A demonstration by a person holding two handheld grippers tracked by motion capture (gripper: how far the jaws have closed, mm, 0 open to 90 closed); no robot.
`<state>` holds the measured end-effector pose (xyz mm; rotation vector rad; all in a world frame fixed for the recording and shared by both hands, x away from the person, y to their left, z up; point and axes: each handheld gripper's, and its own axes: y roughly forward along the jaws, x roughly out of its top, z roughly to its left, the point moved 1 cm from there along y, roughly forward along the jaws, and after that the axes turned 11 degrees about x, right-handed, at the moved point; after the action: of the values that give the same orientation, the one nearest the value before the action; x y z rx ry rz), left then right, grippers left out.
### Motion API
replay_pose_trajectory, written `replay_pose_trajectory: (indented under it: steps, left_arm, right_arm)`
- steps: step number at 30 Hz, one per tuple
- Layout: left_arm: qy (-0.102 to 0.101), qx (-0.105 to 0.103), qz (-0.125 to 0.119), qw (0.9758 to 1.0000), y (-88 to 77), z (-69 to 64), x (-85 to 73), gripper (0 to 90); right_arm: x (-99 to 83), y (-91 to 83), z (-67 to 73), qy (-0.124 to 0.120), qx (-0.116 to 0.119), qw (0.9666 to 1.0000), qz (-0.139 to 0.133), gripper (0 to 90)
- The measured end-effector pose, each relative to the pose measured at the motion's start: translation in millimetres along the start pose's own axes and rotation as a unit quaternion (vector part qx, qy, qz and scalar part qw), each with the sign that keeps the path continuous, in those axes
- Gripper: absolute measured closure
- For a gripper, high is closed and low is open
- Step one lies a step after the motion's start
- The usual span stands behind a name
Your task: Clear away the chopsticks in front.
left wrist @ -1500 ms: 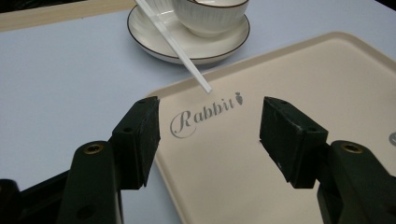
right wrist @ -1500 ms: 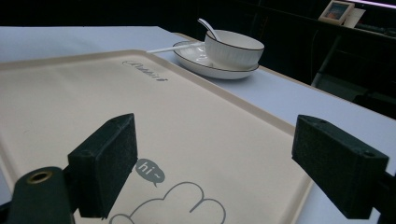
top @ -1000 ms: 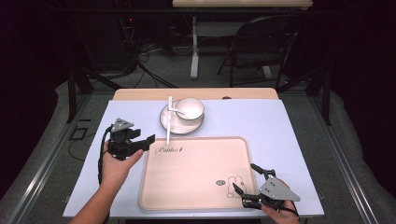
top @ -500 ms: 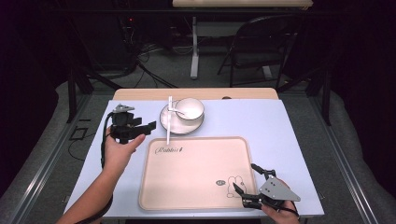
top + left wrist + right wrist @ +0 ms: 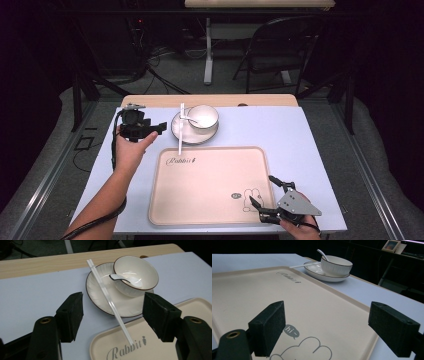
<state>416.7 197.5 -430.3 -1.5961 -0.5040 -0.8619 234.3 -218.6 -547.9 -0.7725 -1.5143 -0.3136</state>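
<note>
Left claw (image 5: 161, 126): held above the desk's (image 5: 310, 150) left side, jaws spread and just lately widened further, nothing between them; it faces the chopsticks (image 5: 180, 129) and seems to be lining up to take them. Chopsticks: one pair, white, lying together, far ends resting on the plate's (image 5: 175, 129) left rim, near ends on the tray's (image 5: 210, 200) far left corner beside the printed word. Step in hand, as judged: the approach, no grasp made yet. Next move calls for bringing the spread jaws down across the thin sticks and pinching both at once, without knocking the plate. Plate: one, white with dark rim, near the desk's far edge, just beyond the tray. Bowl (image 5: 203, 118): one, standing on the plate. Spoon (image 5: 189, 119): one, lying in the bowl, handle over the rim. Tray: one, beige, bare apart from the stick tips, at the near edge. Right claw (image 5: 260, 192): over the tray's near right corner, jaws spread, holding nothing.
</note>
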Motion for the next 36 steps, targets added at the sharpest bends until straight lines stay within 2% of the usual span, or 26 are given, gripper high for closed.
replay_pose_trajectory:
  steps: [1,3,6,11,13,16,24,26,27,28,34,36]
  left_arm:
    - [0.005,-0.005,-0.004,1.0,1.3,-0.3,0.7,31.6]
    - [0.01,0.003,-0.003,0.9999,4.5,-2.4,2.3,31.5]
    - [0.015,0.009,0.007,0.9998,11.8,-4.8,5.5,36.9]
    - [0.01,0.01,0.009,0.9999,19.6,-5.2,9.5,41.2]
    - [0.014,0.012,0.009,0.9998,22.7,-5.7,11.2,46.7]
    - [0.016,0.019,0.01,0.9996,27.3,-6.4,13.2,49.3]
    - [0.001,0.028,0.024,0.9993,37.8,-1.3,23.7,45.2]
    - [-0.013,0.019,0.025,0.9994,40.0,2.2,25.8,46.0]
    - [-0.033,0.016,0.019,0.9991,46.8,9.8,25.7,45.8]
    - [-0.033,0.016,0.019,0.9991,46.8,9.8,25.7,49.3]
    - [-0.033,0.016,0.019,0.9991,46.8,9.8,25.7,49.3]
    - [-0.035,0.003,0.031,0.9989,54.2,12.0,22.9,49.2]
  right_arm:
    - [-0.1,0.0,-0.3,0.0,-0.001,1.0,0.0,13.5]
    - [-0.2,0.1,-0.7,0.001,-0.001,1.0,0.0,13.5]
    - [-0.5,0.5,-0.8,0.002,-0.001,1.0,0.001,13.5]
    - [-0.3,0.3,-0.3,0.0,0.0,1.0,0.001,13.5]
    - [-0.2,0.2,-0.4,0.001,0.001,1.0,0.0,13.5]
    - [-0.2,0.2,-0.3,0.0,0.002,1.0,0.0,13.5]
    - [0.2,0.3,0.6,0.0,0.004,1.0,-0.001,13.5]
    - [0.2,0.2,0.7,0.0,0.005,1.0,-0.001,13.5]
    - [0.2,0.2,0.7,0.0,0.005,1.0,-0.001,13.5]
    - [0.2,0.2,0.7,0.0,0.005,1.0,-0.001,13.5]
    - [0.4,0.1,0.9,-0.002,0.006,1.0,-0.001,13.5]
    - [0.3,0.4,1.0,-0.002,0.007,1.0,0.0,13.5]
